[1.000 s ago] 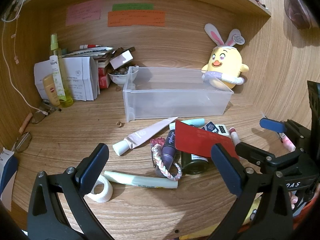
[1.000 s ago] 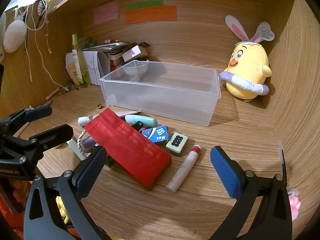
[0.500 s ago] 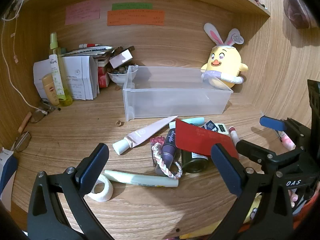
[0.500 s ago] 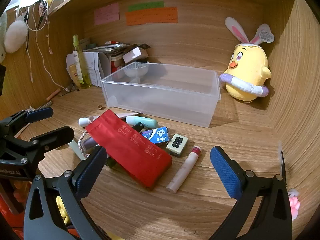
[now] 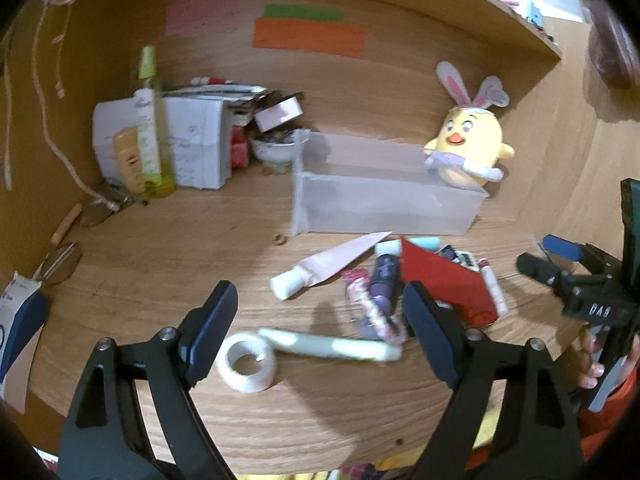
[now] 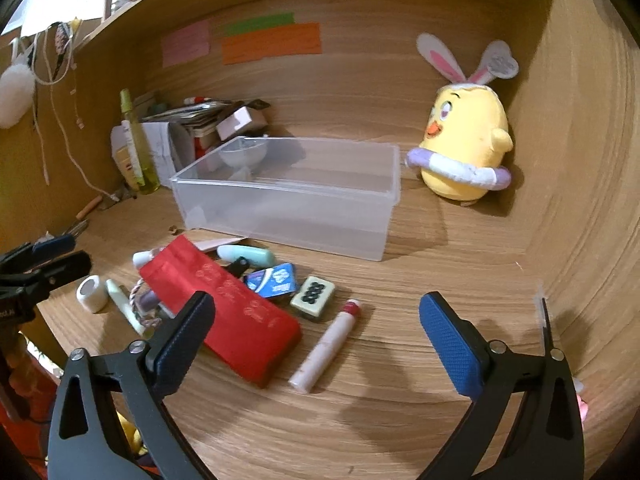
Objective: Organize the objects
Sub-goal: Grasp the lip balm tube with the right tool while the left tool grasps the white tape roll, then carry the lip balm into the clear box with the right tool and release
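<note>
Left wrist view: the left gripper (image 5: 320,324), jaws spread wide, is held above a white roll of tape (image 5: 247,367) and a pale green tube (image 5: 330,346) on the wooden desk (image 5: 160,248), while the right gripper (image 6: 316,332) is likewise held spread.

Warm indoor light, soft shadows, motion blur in the left view, fisheye bending and dark corners.

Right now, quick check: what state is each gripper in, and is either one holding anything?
Left gripper: open, holding nothing, above the roll of white tape.
Right gripper: open, holding nothing, above the red pouch.
</note>
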Motion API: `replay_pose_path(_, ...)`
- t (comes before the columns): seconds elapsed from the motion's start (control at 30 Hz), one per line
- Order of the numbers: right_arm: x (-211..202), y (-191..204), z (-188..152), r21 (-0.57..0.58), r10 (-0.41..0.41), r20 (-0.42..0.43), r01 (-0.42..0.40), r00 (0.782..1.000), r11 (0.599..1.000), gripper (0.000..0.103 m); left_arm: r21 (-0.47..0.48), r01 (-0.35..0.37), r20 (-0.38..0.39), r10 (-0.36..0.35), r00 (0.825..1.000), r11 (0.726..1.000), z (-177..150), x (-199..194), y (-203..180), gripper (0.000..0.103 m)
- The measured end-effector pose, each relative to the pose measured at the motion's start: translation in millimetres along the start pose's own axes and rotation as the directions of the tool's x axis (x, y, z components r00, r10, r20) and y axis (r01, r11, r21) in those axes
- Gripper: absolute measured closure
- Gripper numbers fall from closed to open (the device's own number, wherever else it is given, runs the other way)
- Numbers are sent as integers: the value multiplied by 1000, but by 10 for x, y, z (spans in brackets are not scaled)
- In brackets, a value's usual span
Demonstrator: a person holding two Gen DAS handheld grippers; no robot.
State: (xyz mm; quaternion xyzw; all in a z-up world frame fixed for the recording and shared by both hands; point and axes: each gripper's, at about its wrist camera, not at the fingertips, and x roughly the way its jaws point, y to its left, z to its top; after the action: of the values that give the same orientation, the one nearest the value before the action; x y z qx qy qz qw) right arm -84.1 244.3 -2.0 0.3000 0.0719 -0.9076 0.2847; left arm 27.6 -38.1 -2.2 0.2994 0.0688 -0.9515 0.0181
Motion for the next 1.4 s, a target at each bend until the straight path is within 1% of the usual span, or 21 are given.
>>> replay_pose_path(0.23, 152, -221, -54, 50, 13, -71, -9, 997, 999, 19, -29, -62, -68, 60, 996, 998, -182, 98, 252, 18)
replay_pose_path(0.3, 201, -248, -82, 59, 20, -93, -14, 995, 998, 24, -32, -73, -90, 70, 993, 997, -246, 136, 300, 21)
replay_pose_path(0.43, 291, -270, -158, 57, 23, -137, -15, 990, 998, 32, -36, -88, -124, 83, 989, 995, -334, 195, 361, 28)
replay_pose_path(0.5, 319, -258, -191, 48, 19, -154, -12, 988, 999, 34, -42, -85, -135, 79, 988, 995, -361, 222, 388, 35)
replay_pose_path(0.53, 331, -254, -208, 43, 18, -162, -11, 987, 999, 35, -45, -85, -140, 78, 987, 995, -364, 238, 397, 37)
replay_pose_path(0.6, 356, -243, -230, 41, 21, -175, -14, 984, 999, 41, -51, -90, -147, 81, 986, 995, -373, 272, 414, 48)
replay_pose_path(0.7, 430, -228, -247, 39, 16, -197, -8, 980, 999, 49, -54, -90, -156, 80, 984, 995, -387, 311, 421, 56)
replay_pose_path(0.73, 453, -229, -243, 40, 16, -203, -8, 979, 999, 50, -55, -90, -154, 80, 985, 994, -390, 316, 425, 58)
replay_pose_path(0.8, 517, -244, -249, 51, 9, -221, 2, 975, 999, 56, -48, -102, -147, 94, 985, 994, -392, 319, 415, 64)
replay_pose_path(0.87, 548, -251, -242, 49, -15, -223, 27, 975, 998, 60, -48, -105, -142, 97, 985, 993, -391, 322, 414, 65)
replay_pose_path(0.9, 559, -250, -234, 46, -21, -224, 32, 974, 998, 66, -47, -107, -136, 100, 986, 993, -387, 320, 415, 65)
replay_pose_path(0.93, 568, -250, -230, 45, -24, -225, 35, 974, 998, 68, -42, -112, -130, 106, 986, 993, -387, 314, 413, 65)
replay_pose_path(1.0, 581, -241, -221, 32, -37, -224, 45, 974, 998, 81, -36, -122, -117, 117, 986, 992, -375, 297, 405, 65)
replay_pose_path(1.07, 584, -246, -222, 24, -47, -222, 53, 974, 998, 88, -39, -118, -110, 113, 987, 992, -346, 279, 410, 65)
replay_pose_path(1.27, 558, -345, -200, 54, -33, -211, 46, 977, 997, 89, -41, -104, -72, 100, 992, 994, -192, 201, 367, 65)
replay_pose_path(1.4, 468, -395, -131, 63, -38, -176, 50, 984, 997, 89, -28, -93, -29, 92, 995, 995, -45, 156, 296, 65)
